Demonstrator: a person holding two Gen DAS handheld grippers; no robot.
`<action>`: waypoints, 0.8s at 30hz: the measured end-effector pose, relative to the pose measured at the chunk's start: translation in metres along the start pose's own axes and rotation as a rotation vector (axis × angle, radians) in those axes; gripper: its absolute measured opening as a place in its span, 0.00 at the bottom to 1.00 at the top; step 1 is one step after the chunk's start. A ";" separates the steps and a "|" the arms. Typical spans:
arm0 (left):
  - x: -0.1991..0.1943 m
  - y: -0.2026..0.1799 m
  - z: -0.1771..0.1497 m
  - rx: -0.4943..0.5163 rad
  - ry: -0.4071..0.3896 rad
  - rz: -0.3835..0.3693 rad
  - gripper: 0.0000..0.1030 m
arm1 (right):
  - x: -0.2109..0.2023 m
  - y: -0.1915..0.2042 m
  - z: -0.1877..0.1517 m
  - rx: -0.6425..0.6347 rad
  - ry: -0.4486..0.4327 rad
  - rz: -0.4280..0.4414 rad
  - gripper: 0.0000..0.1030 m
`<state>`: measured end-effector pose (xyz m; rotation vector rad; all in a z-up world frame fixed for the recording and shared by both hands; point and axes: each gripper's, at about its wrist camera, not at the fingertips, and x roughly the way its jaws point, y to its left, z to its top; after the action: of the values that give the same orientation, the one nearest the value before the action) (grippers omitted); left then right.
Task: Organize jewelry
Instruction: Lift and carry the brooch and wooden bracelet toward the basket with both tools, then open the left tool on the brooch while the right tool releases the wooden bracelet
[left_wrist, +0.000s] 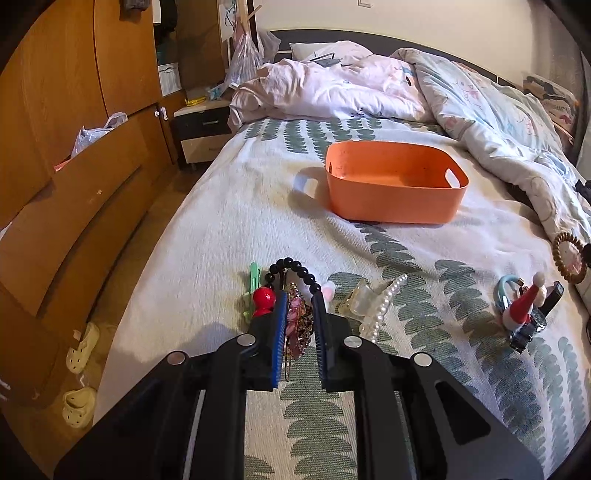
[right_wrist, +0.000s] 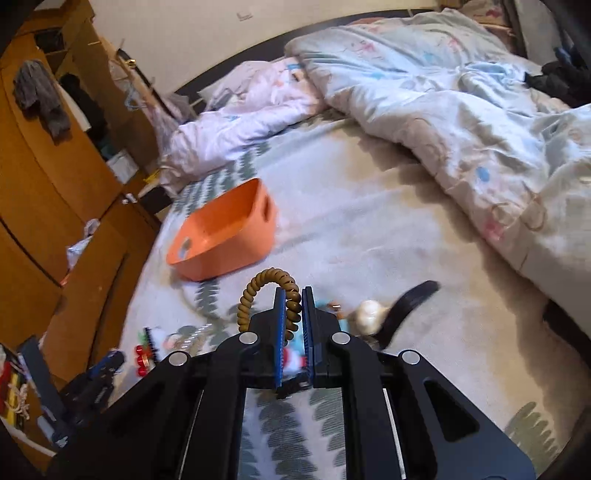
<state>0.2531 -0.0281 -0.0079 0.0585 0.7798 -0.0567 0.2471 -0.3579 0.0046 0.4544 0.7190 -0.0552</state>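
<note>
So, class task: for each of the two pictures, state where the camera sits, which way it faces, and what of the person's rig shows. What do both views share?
Left wrist: on the left gripper, facing down along its fingers across the bed; jaws closed on a pink-and-gold ornament.
Right wrist: on the right gripper, facing the duvet; jaws closed on a brown coil hair tie.
Shared: the orange basket, bed and wooden wardrobe.

Both wrist views angle down, sharing the orange basket.
</note>
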 end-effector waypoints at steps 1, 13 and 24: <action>0.001 0.001 0.000 -0.003 0.004 0.000 0.14 | 0.005 -0.004 0.000 0.007 0.006 -0.007 0.10; 0.007 0.004 -0.003 -0.008 0.012 0.027 0.22 | 0.045 -0.019 0.017 -0.013 0.020 -0.043 0.15; -0.028 0.005 -0.001 -0.009 -0.058 0.049 0.57 | 0.006 0.002 0.016 -0.054 -0.029 -0.031 0.19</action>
<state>0.2330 -0.0223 0.0116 0.0667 0.7206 -0.0081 0.2617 -0.3624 0.0121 0.3899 0.6970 -0.0713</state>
